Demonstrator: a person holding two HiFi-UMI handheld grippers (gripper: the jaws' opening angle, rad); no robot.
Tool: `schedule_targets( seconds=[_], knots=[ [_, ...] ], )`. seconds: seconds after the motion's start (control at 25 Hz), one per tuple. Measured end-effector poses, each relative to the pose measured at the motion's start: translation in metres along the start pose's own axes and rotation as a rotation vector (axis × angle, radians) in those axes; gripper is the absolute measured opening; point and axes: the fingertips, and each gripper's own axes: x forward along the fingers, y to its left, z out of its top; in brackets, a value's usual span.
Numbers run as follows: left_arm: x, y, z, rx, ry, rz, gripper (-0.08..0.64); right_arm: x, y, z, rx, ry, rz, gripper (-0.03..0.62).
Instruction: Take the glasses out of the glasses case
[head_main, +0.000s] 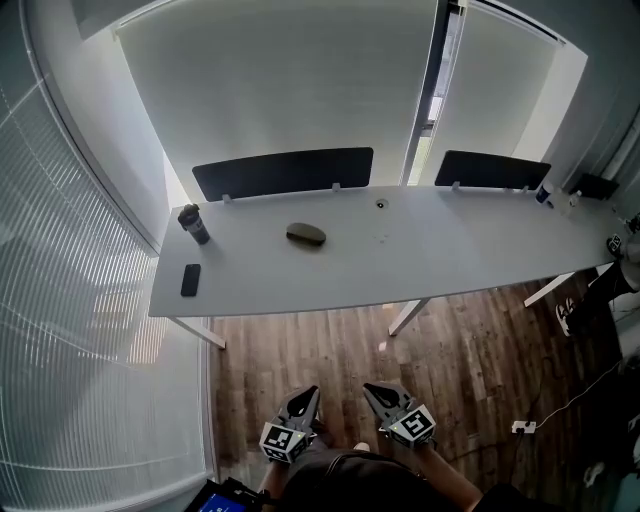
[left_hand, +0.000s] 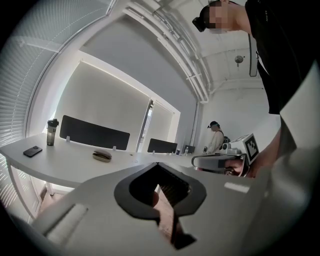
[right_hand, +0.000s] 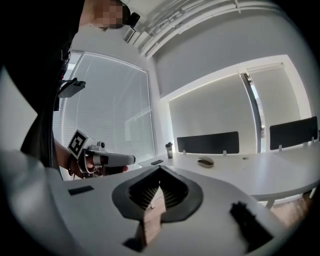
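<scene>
Both left gripper (head_main: 306, 398) and right gripper (head_main: 376, 392) are closed, empty, far from the smooth oval glasses case (head_main: 306, 235).

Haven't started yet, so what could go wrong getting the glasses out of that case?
The glasses case lies closed on the smooth table and may slide when pried. The left gripper and right gripper are shut and could just shove it. The bottle to its left could get knocked.
</scene>
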Motion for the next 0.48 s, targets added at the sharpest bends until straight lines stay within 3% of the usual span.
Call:
schedule_targets(
  seconds=[0.48],
  knots=[
    [0.0,0.088,0.021,-0.001,0.005,0.0,0.003,0.101,0.001,0.035,-0.005,0.013,0.02,0.0]
  ],
)
